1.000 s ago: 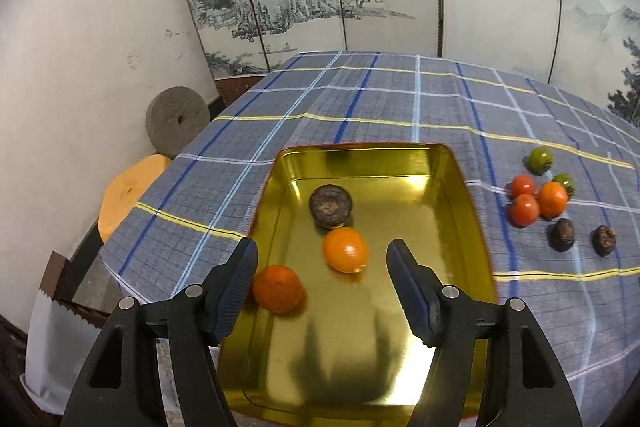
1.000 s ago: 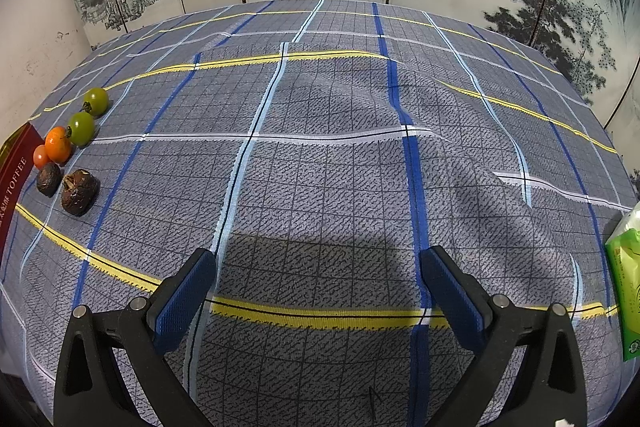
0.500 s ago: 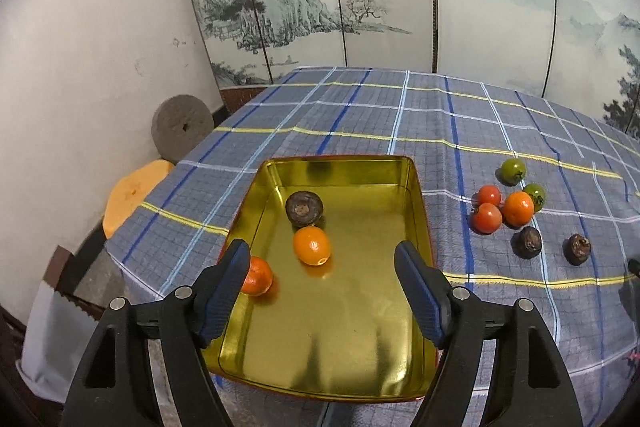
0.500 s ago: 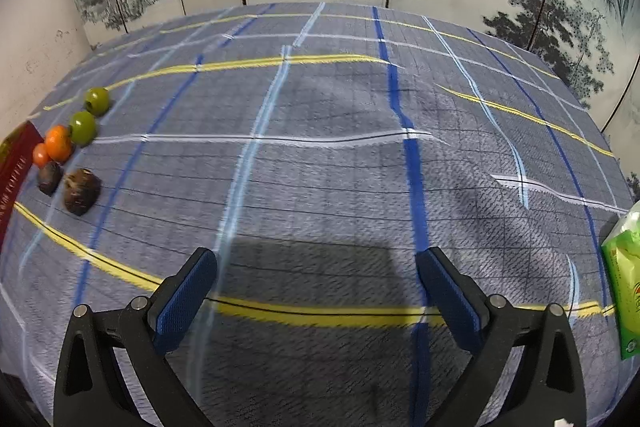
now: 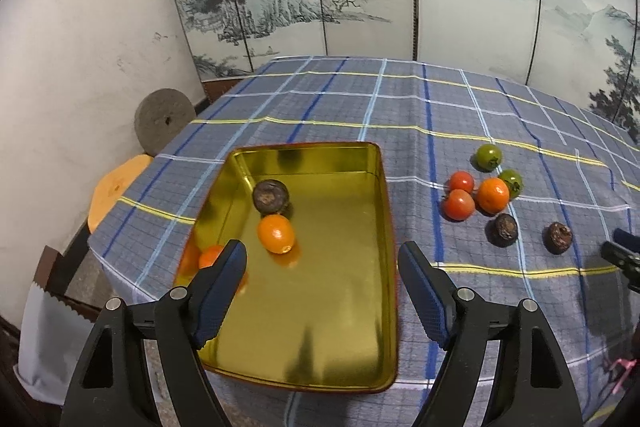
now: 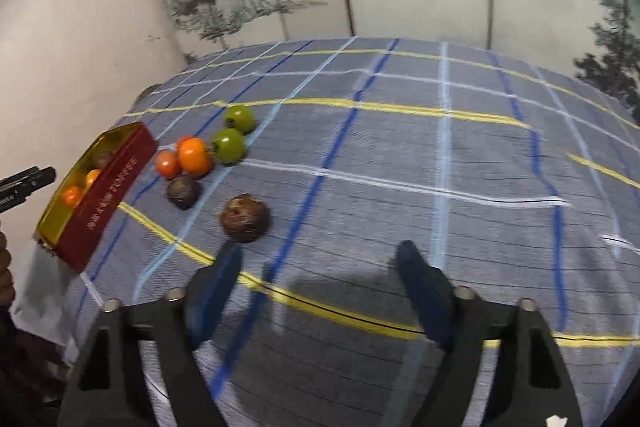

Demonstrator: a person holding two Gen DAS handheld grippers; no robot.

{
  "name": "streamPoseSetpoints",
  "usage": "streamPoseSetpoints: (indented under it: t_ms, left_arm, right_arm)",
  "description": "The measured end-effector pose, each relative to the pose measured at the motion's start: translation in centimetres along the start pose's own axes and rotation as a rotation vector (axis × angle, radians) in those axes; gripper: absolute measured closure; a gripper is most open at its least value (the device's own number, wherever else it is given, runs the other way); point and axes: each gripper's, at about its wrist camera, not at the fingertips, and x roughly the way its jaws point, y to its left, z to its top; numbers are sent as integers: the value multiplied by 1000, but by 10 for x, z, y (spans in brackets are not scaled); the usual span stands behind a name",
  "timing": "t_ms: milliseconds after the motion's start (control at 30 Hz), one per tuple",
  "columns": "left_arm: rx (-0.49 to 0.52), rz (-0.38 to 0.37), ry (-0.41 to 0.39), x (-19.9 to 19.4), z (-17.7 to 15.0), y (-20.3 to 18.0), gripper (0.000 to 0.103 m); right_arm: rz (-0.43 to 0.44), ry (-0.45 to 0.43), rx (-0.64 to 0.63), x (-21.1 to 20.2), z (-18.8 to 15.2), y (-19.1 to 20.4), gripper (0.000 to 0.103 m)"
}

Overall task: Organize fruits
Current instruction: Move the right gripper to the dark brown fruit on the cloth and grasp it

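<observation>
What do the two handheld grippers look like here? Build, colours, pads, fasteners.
Both match. The left gripper has two black plastic arms with triangular cut-outs and silver round fasteners at the pivots, ending in fingers faced with dark blue textured pads. The right gripper is the same build, blurred in its own view. No cables or markings visible. No sleeve can be made out.

The near half of the gold tin (image 5: 320, 327) lies bare under the left gripper (image 5: 322, 291), whose empty jaws are opening. Three fruits crowd its far left part. Right of the tin, a tight fruit cluster (image 6: 200, 155) blocks the counter (image 6: 440, 227); beyond it the cloth is open
</observation>
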Motion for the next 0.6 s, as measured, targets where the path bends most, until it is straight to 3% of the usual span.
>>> streamPoseSetpoints:
  t_ms: [167, 500, 533, 600]
  left_arm:
    - [19, -19, 7, 1, 0, -9, 25]
    - [60, -38, 15, 5, 5, -25, 24]
    - [62, -39, 15, 5, 6, -26, 25]
    - [65, -42, 14, 5, 7, -26, 24]
  right_arm:
    - [71, 7, -70, 8, 9, 26, 35]
    - [52, 63, -219, 46, 20, 54, 36]
    - [52, 69, -225, 50, 20, 55, 38]
    - [41, 93, -236, 57, 19, 56, 56]
